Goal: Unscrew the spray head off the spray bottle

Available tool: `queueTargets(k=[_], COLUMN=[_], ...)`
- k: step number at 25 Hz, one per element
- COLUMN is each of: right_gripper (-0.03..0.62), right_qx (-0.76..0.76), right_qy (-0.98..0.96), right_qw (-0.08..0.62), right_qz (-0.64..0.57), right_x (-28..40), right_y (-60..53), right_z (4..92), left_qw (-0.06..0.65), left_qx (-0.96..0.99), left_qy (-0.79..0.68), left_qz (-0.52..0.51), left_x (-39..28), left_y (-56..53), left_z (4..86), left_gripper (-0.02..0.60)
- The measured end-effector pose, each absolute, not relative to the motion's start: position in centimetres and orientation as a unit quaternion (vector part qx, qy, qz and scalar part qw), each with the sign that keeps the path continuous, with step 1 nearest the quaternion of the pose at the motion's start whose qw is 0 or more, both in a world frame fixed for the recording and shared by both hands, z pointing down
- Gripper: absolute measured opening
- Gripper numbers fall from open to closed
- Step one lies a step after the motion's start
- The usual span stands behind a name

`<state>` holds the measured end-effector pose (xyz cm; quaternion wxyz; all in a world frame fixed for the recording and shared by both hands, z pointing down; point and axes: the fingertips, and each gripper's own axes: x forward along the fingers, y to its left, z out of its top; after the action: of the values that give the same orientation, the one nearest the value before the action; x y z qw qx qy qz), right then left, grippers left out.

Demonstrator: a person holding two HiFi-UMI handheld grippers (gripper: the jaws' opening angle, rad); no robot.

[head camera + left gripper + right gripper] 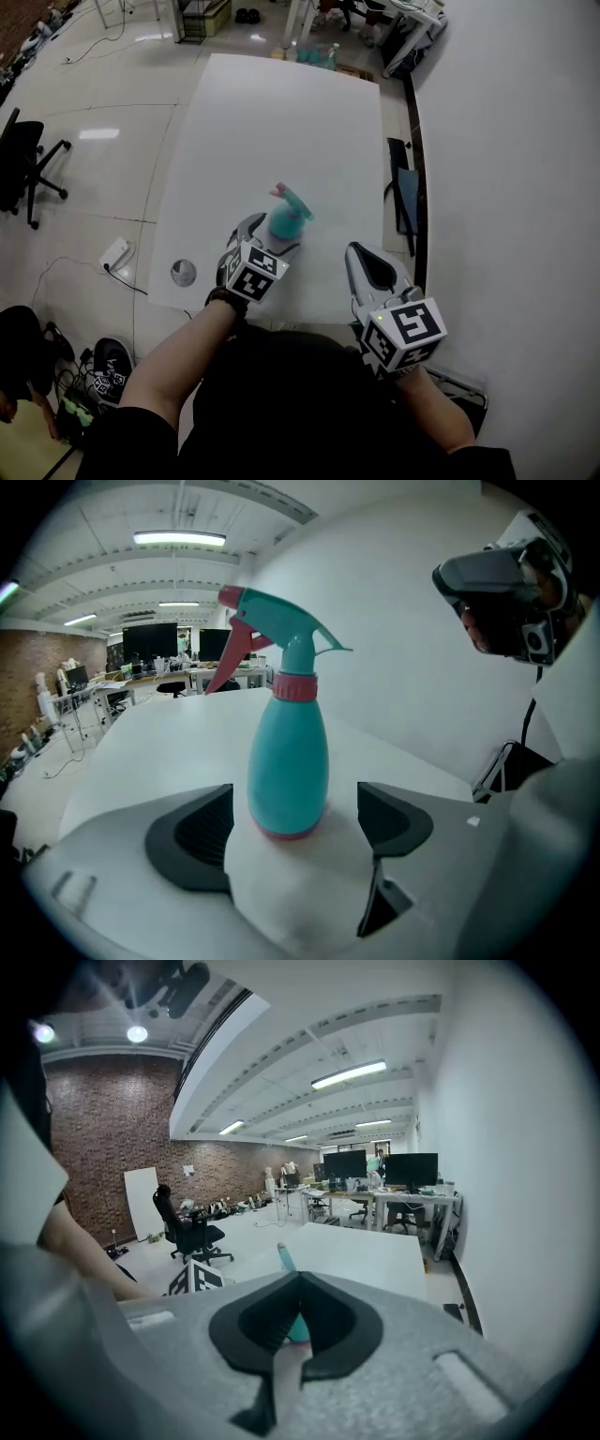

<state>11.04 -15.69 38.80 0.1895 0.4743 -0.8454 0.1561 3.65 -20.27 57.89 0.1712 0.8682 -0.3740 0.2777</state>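
Left gripper [295,822] open around upright spray bottle [288,752]; right gripper [298,1330] closed, empty.
Bottle base sits between left fingers [197,832], seemingly clear of both; spray head [272,621] on, above fingertips.

- The white table [281,141] under me runs long toward the far end of the room, close along the white wall [506,187] on my right
- A round grey disc [184,273] sits in the table's near left corner
- On the pale floor to my left lies a white power strip [114,253] with a cable, and farther left stands a black office chair [28,159]
- A dark flat thing [406,199] stands in the gap between table and wall
- Across the room I see a brick wall [103,1147], a white board [142,1202] leaning on it, and desks with dark monitors [380,1168]
- Long ceiling lights [178,538] glow overhead
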Motion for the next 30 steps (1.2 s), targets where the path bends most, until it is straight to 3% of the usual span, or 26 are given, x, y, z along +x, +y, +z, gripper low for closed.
queueTargets(k=[14,30], right_gripper=[-0.009,-0.009], right_qx=[0.500,0.499], right_qy=[-0.827,-0.828], right_qw=[0.205,0.207], right_qz=[0.155,0.153], right_x=[11.3,11.8], right_y=[-15.9,-16.2], right_z=[38.9,38.6], left_qw=[0.156,0.158], left_qx=[0.872,0.865], left_qy=[-0.346,-0.352], left_qz=[0.310,0.321], left_x=[5.2,5.3], left_y=[-22.0,-22.7], left_z=[61.1,62.3], left_gripper=[0.454,0.431])
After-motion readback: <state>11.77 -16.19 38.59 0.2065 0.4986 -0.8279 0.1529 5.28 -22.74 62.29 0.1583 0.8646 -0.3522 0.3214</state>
